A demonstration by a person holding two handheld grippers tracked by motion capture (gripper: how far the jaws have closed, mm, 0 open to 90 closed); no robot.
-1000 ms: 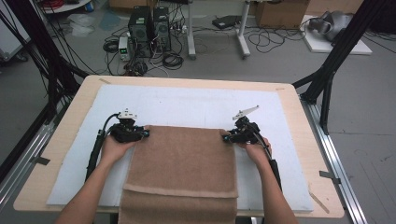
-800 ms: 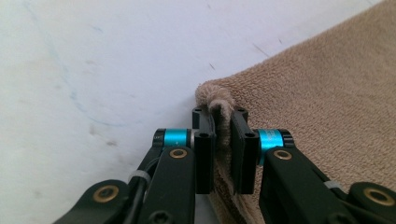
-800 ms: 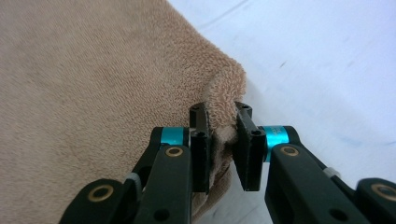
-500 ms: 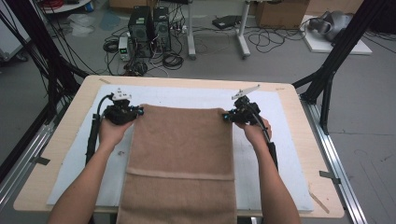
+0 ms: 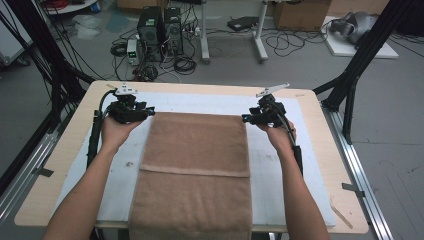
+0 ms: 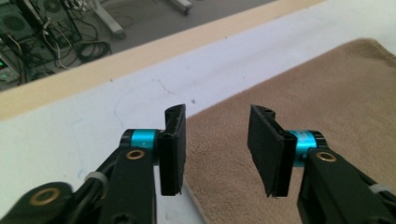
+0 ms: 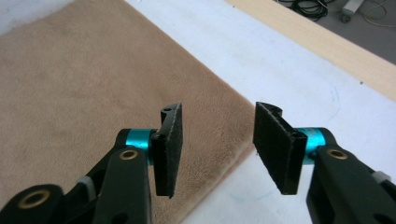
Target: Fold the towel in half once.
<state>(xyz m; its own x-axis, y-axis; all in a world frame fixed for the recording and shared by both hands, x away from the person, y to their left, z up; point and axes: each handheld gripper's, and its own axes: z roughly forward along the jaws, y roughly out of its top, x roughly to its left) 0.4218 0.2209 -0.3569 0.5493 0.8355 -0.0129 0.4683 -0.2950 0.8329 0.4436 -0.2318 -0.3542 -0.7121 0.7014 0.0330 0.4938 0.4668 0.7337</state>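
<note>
Brown terry towel (image 5: 196, 170) lies flat on my white-covered bench (image 5: 280, 165), near end hanging off. My left gripper (image 5: 145, 111) and right gripper (image 5: 246, 119) hover over its far corners, jaws just opened, nothing between them.

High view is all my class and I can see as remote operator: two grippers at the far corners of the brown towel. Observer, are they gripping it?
Observer: No. In the left gripper view, the left gripper has just been opening, with nothing between its pads; the towel lies flat below.
Operator: And the other one?
Observer: The right gripper has likewise just been opening, its pads apart over the towel's far corner, not pressing it.
Operator: Is that corner curled?
Observer: It lies flat on the white mat, which shows faint blue marks there.
</note>
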